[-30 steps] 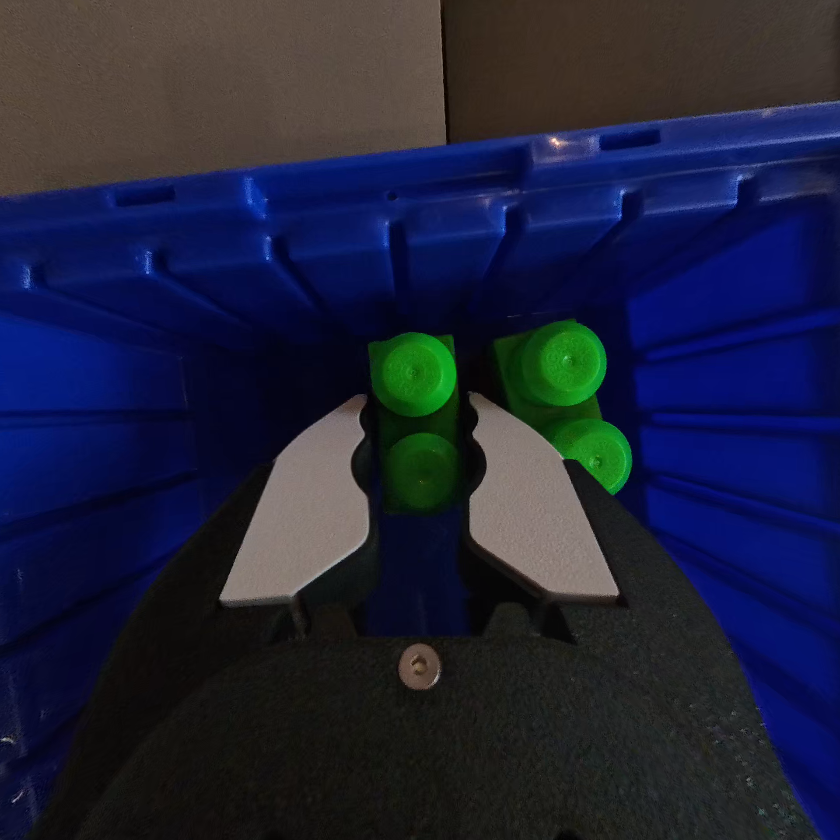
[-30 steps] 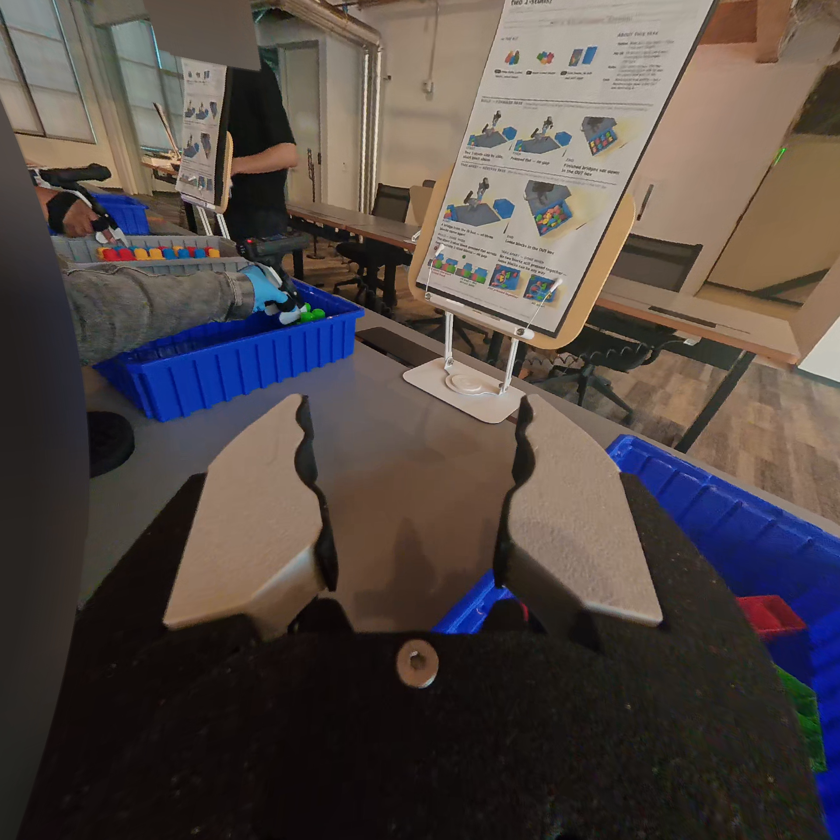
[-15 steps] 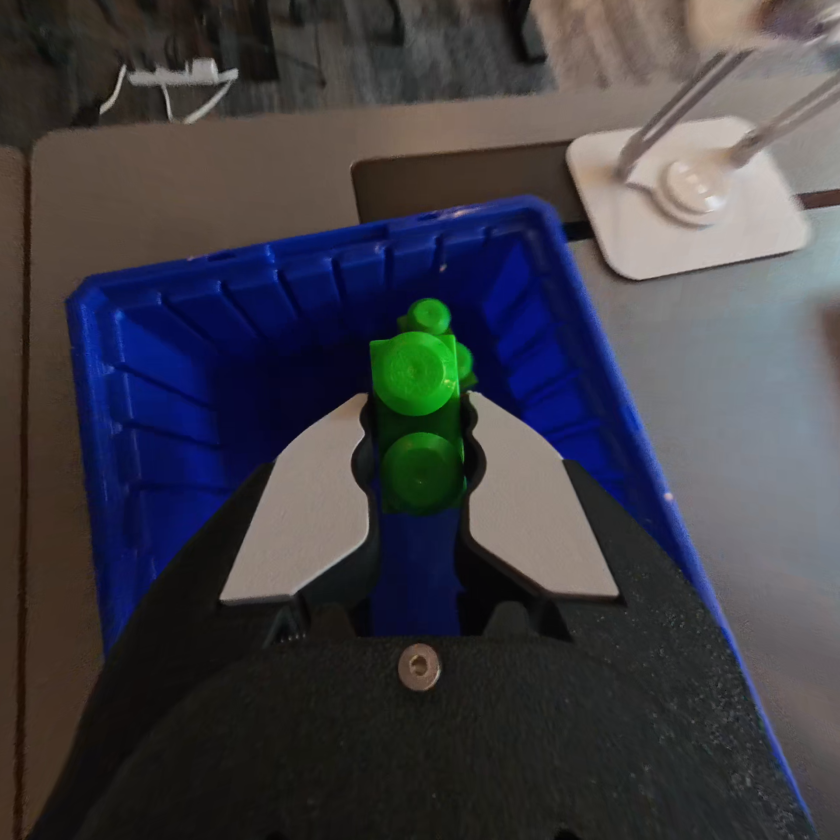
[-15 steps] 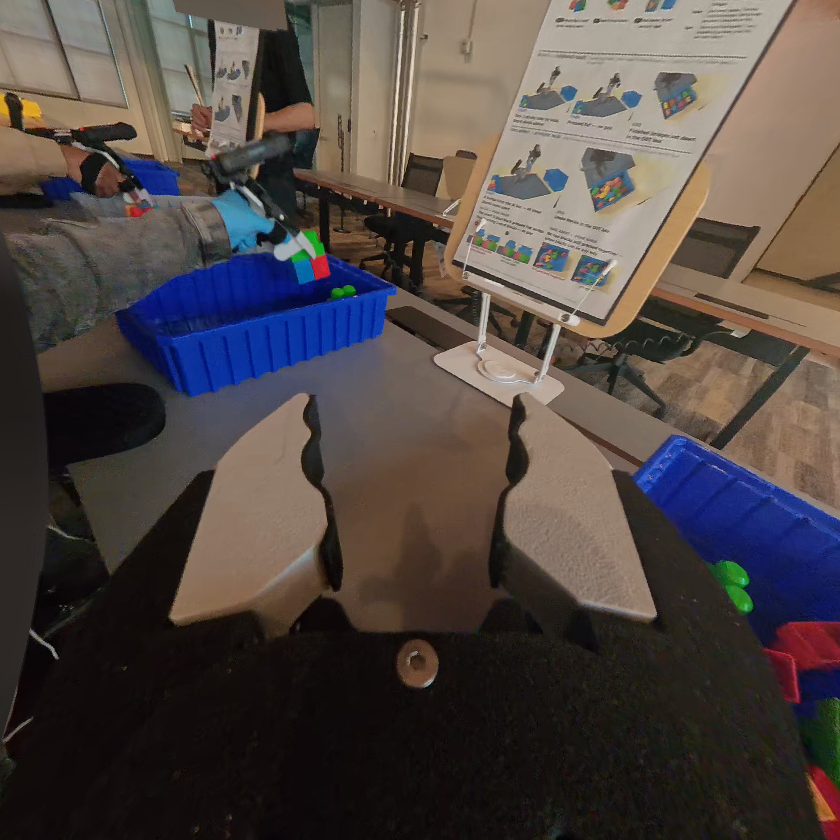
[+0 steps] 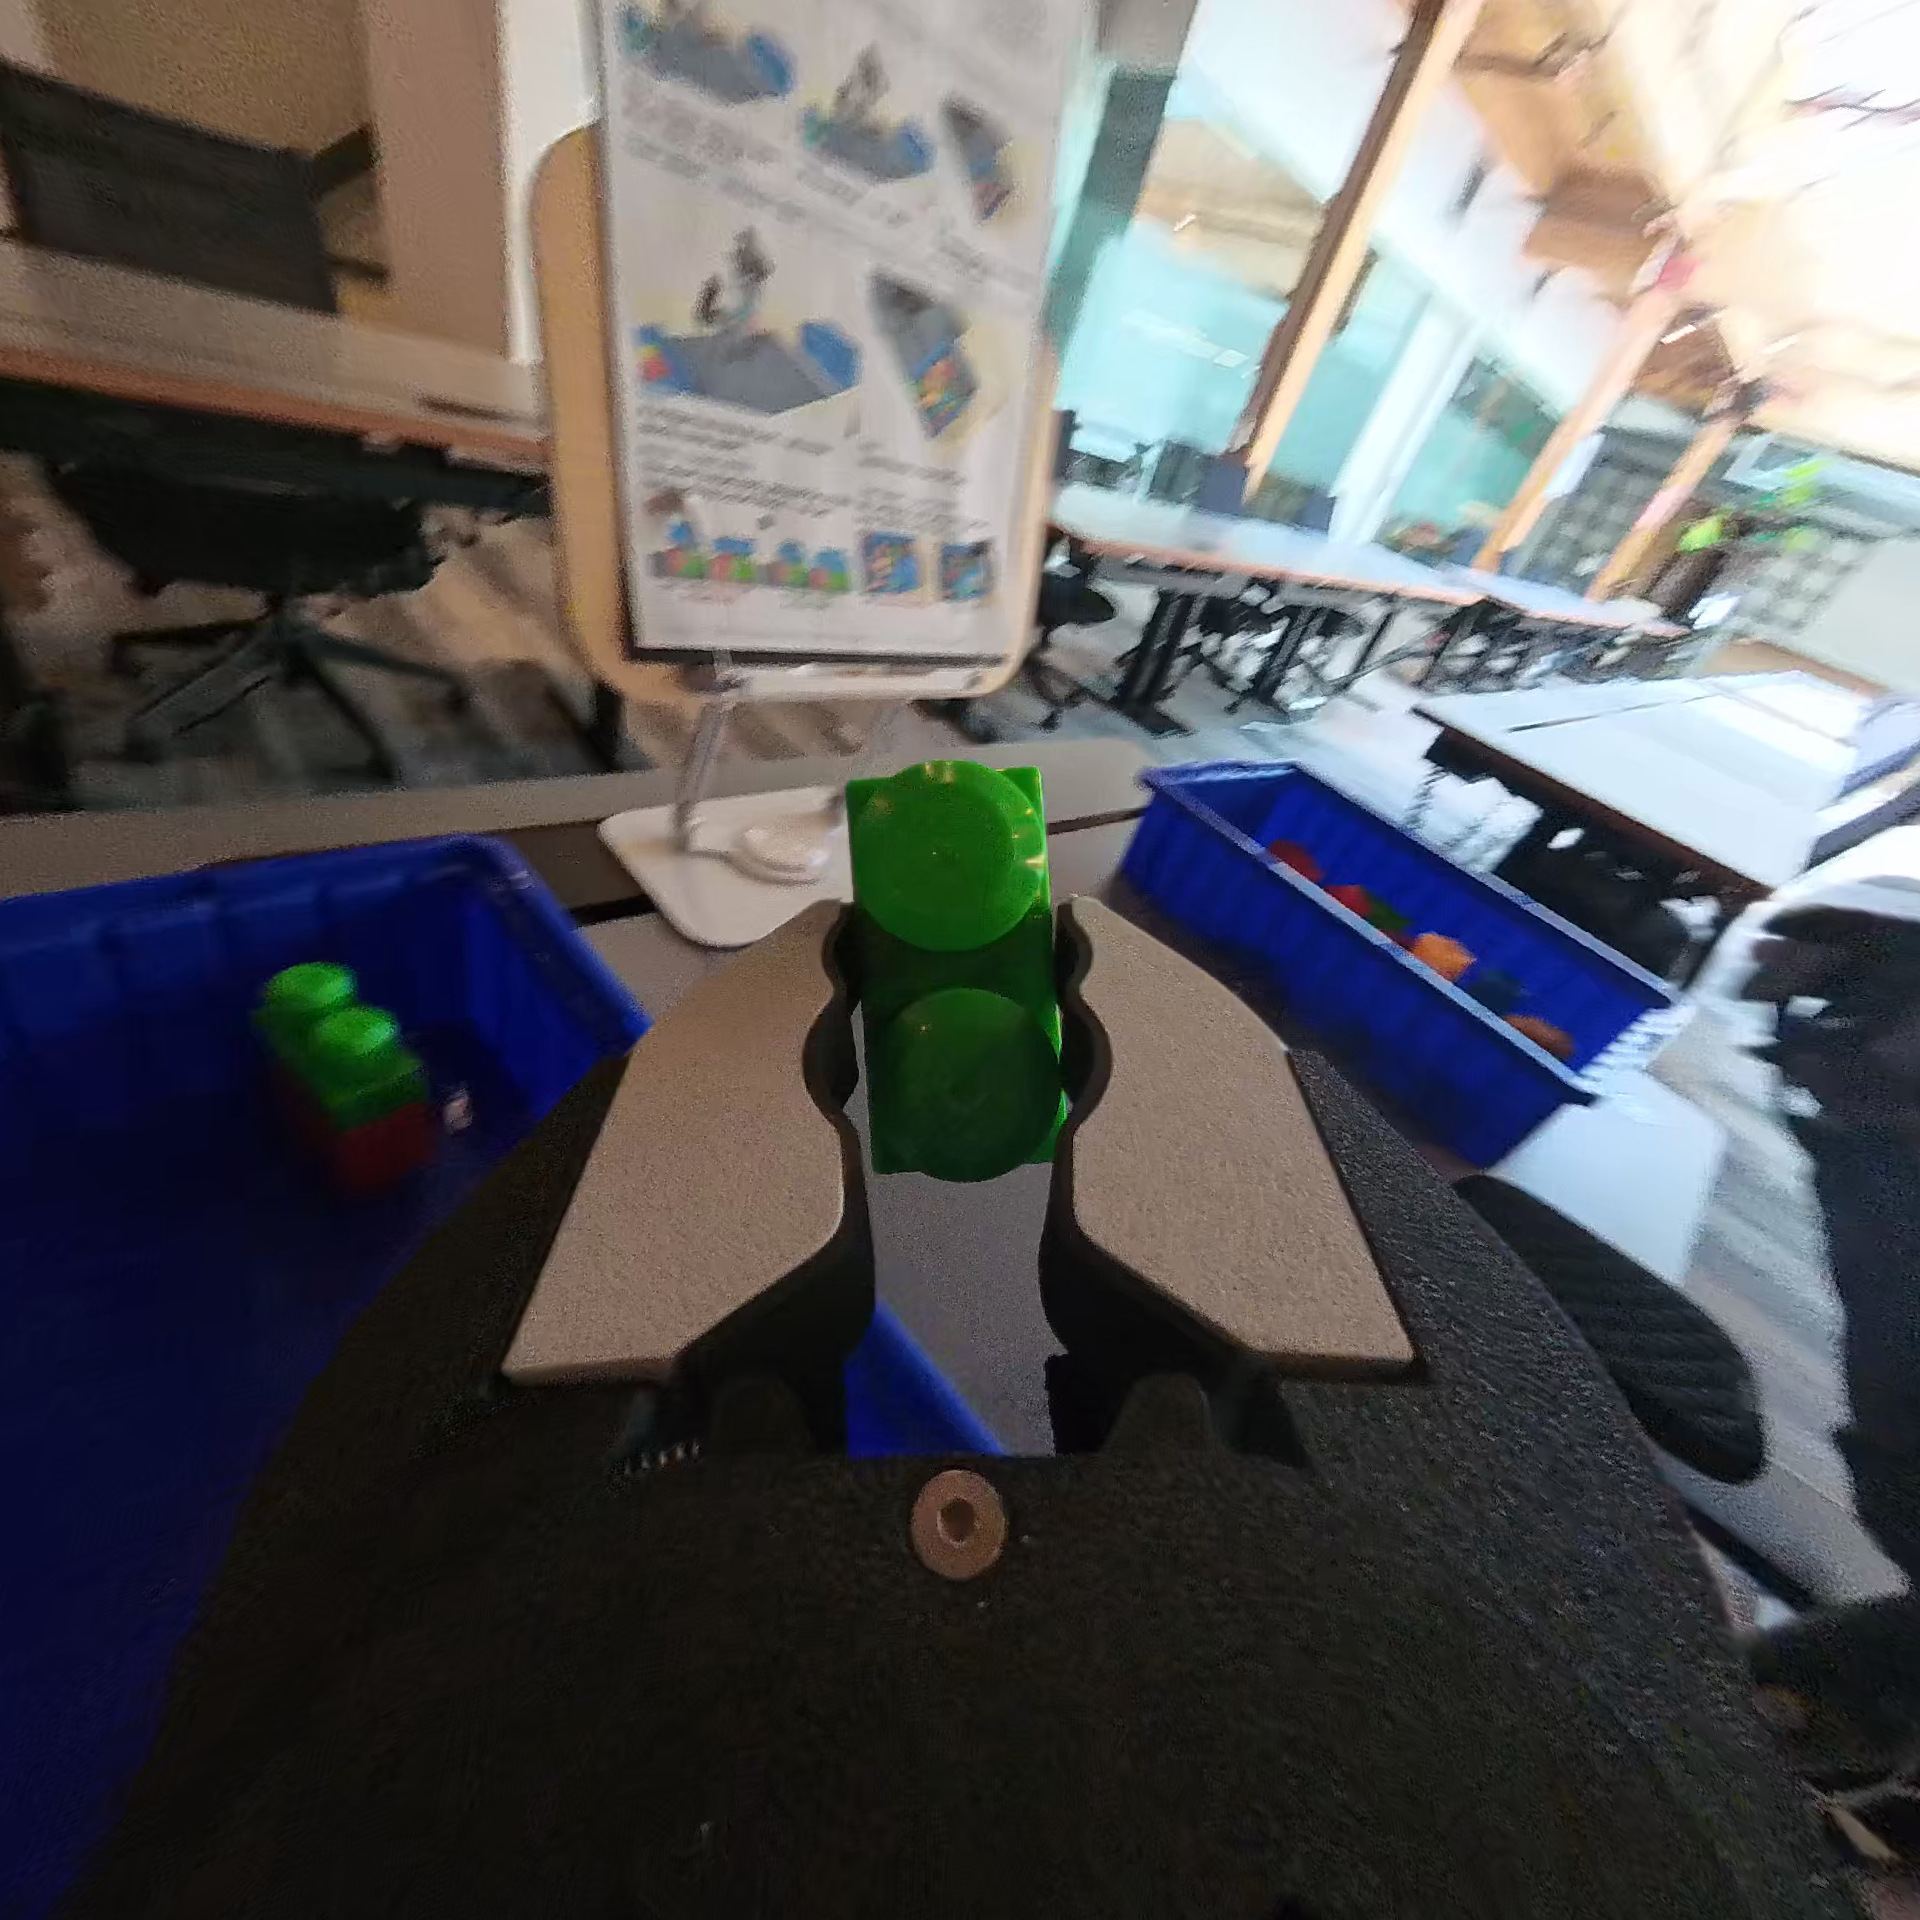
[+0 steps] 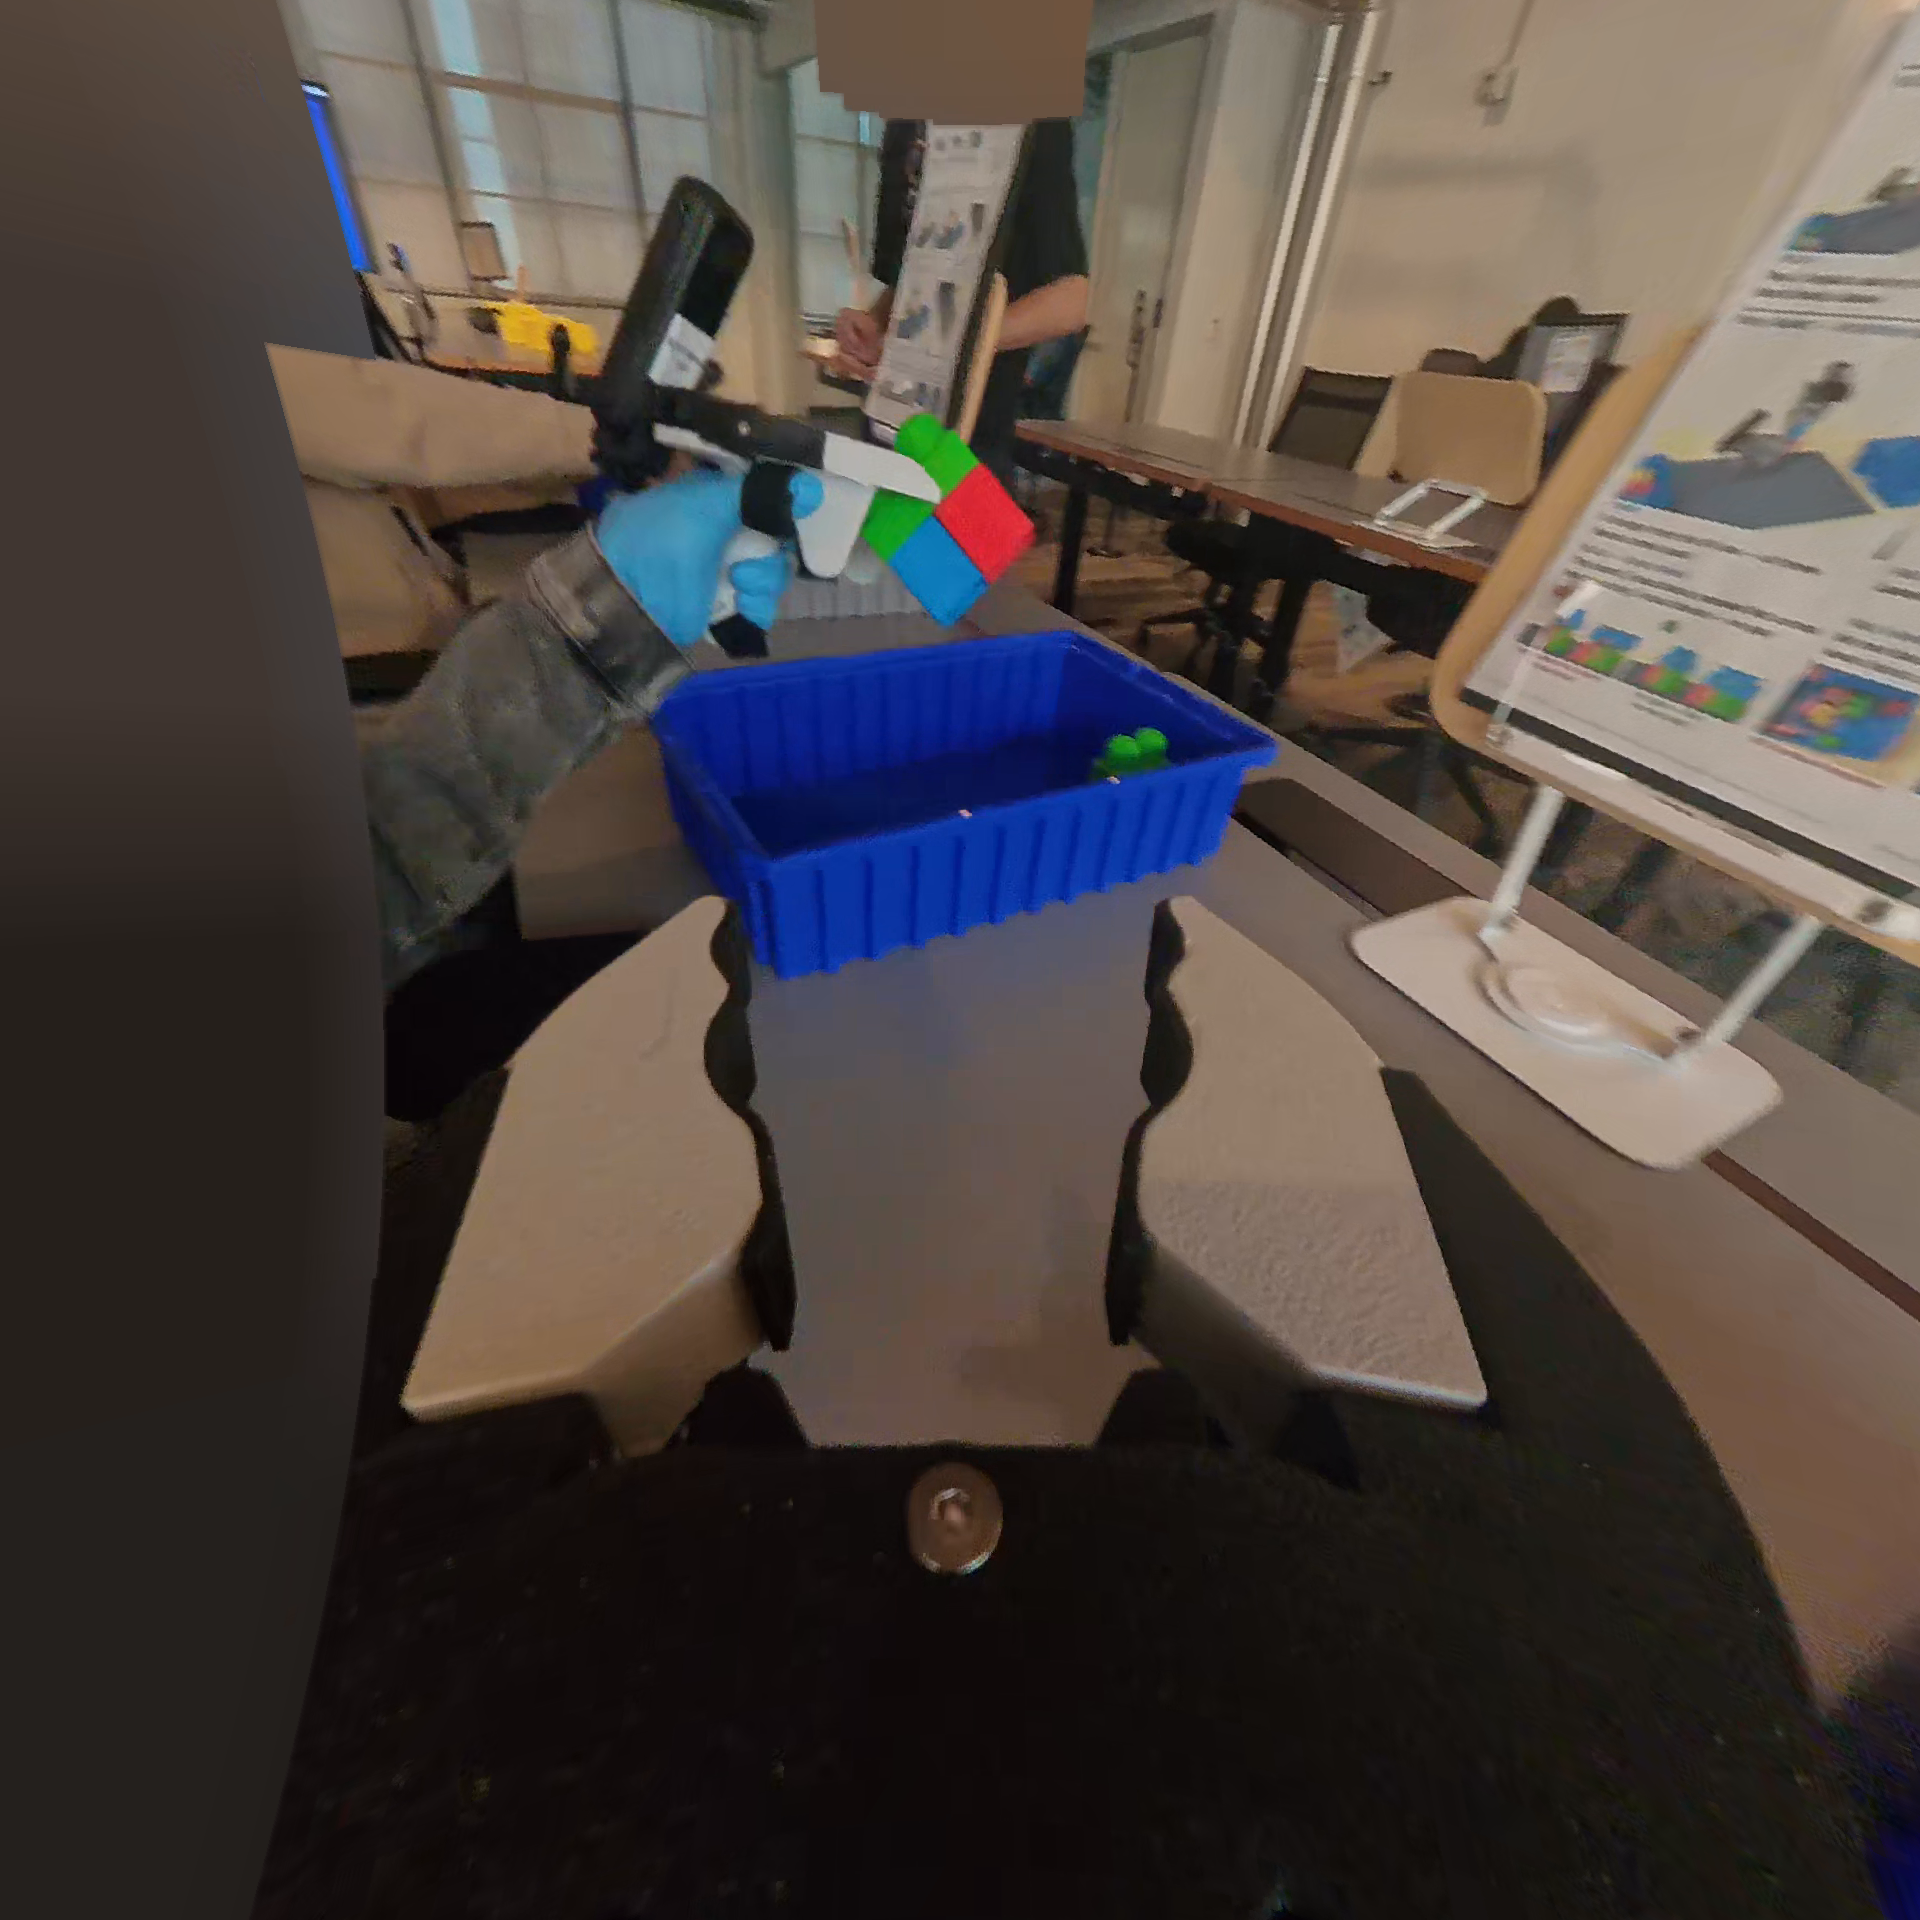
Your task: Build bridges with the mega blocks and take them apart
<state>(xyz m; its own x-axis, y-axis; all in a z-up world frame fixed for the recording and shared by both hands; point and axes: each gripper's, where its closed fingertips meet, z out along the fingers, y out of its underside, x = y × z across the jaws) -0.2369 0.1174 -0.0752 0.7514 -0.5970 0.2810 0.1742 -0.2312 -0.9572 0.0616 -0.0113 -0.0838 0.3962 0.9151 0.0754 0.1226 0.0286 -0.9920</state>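
While the left gripper (image 5: 951, 1029) clamps a green two-stud block (image 5: 954, 987) between its grey fingers (image 5: 717, 1153), the right wrist view shows that this block is the top of a small built piece, with a red block (image 6: 985, 517) and a blue block (image 6: 937, 574) joined beneath it, held tilted in the air above the near blue bin (image 6: 966, 800). A blue-gloved hand (image 6: 681, 545) grips the tool's handle. Inside that bin, near its far right corner, sits another assembly with a green block on top (image 5: 338, 1039) (red shows under it in the left wrist view). The right gripper (image 6: 948, 1049) hangs over the grey table (image 6: 935, 1195) with its jaws spread wide and nothing between them. A second blue bin (image 5: 1382, 997) of mixed blocks lies farther right, and an instruction sheet on a stand (image 5: 821, 343) rises behind.
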